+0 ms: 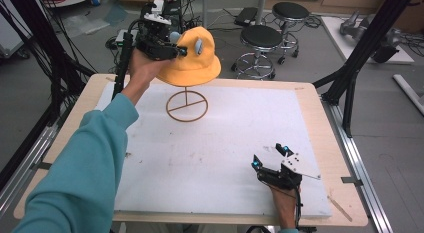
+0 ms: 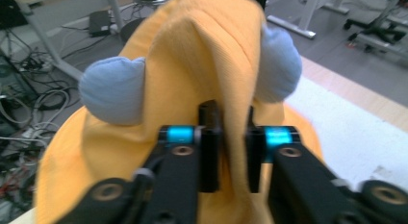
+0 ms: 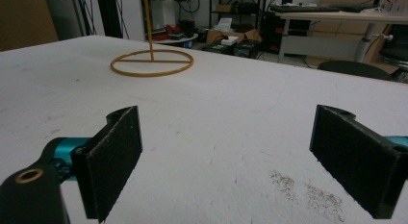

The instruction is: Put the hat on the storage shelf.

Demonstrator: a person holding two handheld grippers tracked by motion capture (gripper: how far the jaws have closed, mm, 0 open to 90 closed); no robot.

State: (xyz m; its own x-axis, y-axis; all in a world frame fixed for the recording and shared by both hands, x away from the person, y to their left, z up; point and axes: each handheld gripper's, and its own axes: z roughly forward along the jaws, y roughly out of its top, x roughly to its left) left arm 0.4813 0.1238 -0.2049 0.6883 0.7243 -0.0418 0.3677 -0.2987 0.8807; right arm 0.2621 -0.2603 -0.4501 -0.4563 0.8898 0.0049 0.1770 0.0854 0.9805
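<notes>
A yellow bucket hat (image 1: 196,60) with two grey-blue ears (image 2: 113,92) sits on top of a thin gold wire stand, whose ring base (image 1: 187,106) rests at the far left-middle of the white board. My left gripper (image 1: 181,49) is raised at the hat's left side. In the left gripper view a loose fold of the hat's crown (image 2: 211,56) runs between the jaws of my left gripper (image 2: 234,118), which stand slightly apart and do not pinch it. My right gripper (image 1: 270,157) rests low near the board's front right, wide open and holding nothing (image 3: 231,142). The ring base (image 3: 151,62) lies far ahead of it.
The white board (image 1: 225,143) covers a wooden table (image 1: 327,143). Black frame posts (image 1: 350,83) stand at the table's right and left sides. Two stools (image 1: 261,39) and cables on the floor lie beyond the far edge. A dirty patch (image 3: 308,192) marks the board near the right gripper.
</notes>
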